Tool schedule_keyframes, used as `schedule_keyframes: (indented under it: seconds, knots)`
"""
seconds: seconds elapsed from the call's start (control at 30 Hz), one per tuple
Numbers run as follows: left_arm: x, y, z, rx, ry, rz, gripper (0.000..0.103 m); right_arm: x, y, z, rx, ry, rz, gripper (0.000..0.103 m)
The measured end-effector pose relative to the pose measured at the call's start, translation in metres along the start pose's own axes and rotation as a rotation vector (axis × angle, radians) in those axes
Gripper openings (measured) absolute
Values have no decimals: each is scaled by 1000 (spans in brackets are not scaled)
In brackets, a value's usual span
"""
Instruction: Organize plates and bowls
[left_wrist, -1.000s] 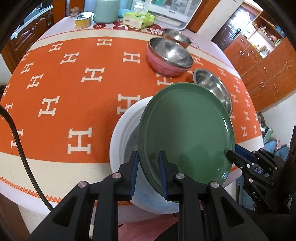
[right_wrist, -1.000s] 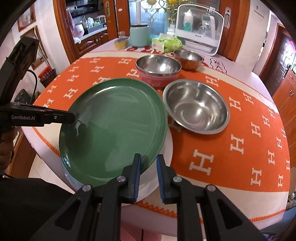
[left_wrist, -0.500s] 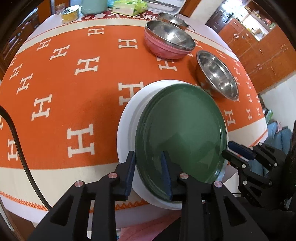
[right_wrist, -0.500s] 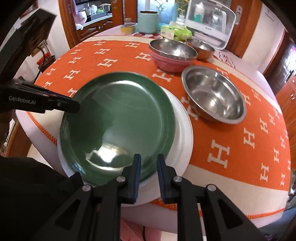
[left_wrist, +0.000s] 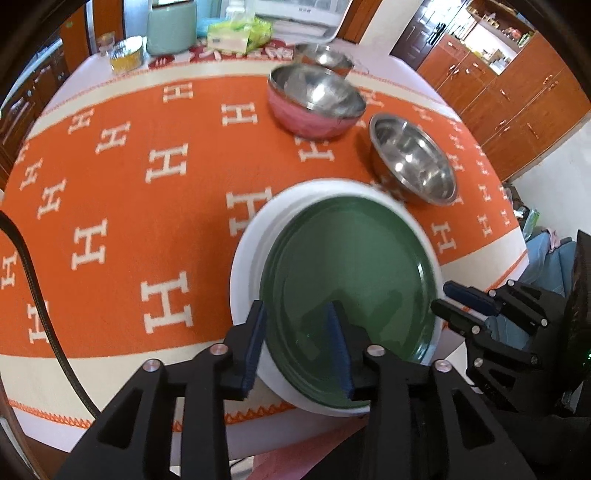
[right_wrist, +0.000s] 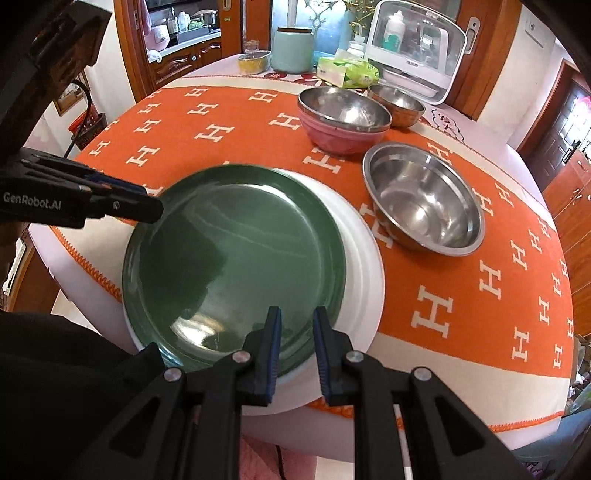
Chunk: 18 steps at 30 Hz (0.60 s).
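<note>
Left wrist view: the left claw (left_wrist: 297, 343) has just been opening; the green plate (left_wrist: 351, 277), lying on the white plate (left_wrist: 247, 266), is between its pads but released. Right wrist view: the right claw (right_wrist: 297, 350) is still clenched on the green plate's near rim; I think it should also release gently, then lift straight away.

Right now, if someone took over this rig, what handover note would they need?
Left gripper: jaws just opening, straddling the round green plate's near rim, no grip.
Right gripper: shut on that rim.
Done: green plate sits on the larger white plate.
Left: release; the loose steel bowl, the pink-sided steel bowl and the small steel bowl behind stand apart, unstacked.
</note>
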<state>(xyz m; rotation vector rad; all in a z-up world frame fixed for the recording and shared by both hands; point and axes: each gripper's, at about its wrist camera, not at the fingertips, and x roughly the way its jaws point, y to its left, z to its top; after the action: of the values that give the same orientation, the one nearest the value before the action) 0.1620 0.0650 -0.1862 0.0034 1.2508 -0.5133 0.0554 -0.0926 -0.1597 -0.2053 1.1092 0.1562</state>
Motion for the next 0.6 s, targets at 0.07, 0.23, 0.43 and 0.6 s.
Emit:
schedule_keyframes:
  seconds: [0.07, 0.23, 0.43, 0.6]
  knots:
    - [-10, -5, 4, 0, -41, 18, 50, -4, -4, 2, 3, -7, -2, 17]
    - [-29, -15, 13, -11, -131, 48, 65, -14, -18, 3, 17, -27, -5, 20]
    - [-48, -33, 25, -19, -249, 80, 77, -30, -41, 8, 23, -93, -16, 46]
    - [-57, -50, 30, -35, -318, 79, 79, -37, -60, 13, 14, -144, -24, 49]
